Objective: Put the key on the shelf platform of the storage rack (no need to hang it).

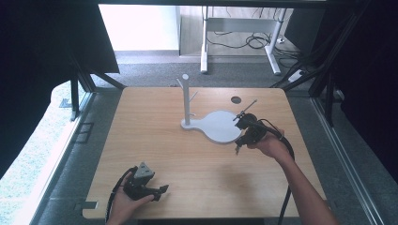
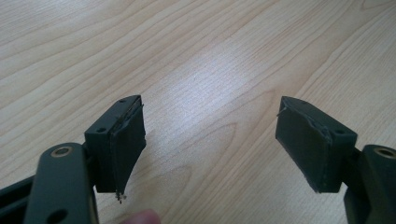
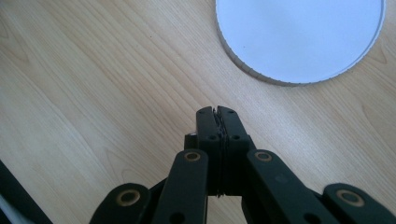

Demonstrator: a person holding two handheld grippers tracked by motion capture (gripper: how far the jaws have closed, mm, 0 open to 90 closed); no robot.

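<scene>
A white stand with a round flat base (image 1: 220, 125) and an upright pegged post (image 1: 186, 98) sits at the middle back of the wooden table (image 1: 155, 154). My right gripper (image 1: 238, 149) hovers at the base's right edge, jaws pressed together with nothing between them. In the right gripper view the shut gripper (image 3: 217, 112) points at bare wood just below the white round base (image 3: 299, 37). My left gripper (image 1: 164, 188) rests near the table's front left edge, held by a hand. In the left gripper view its jaws stand wide apart, left gripper (image 2: 210, 140) over bare wood, holding nothing.
A small dark round hole (image 1: 236, 100) lies in the tabletop behind the stand. Black frame struts (image 1: 75, 89) flank the table. White desk legs (image 1: 204, 42) and cables lie on the floor beyond. Cables trail from both grippers off the front edge.
</scene>
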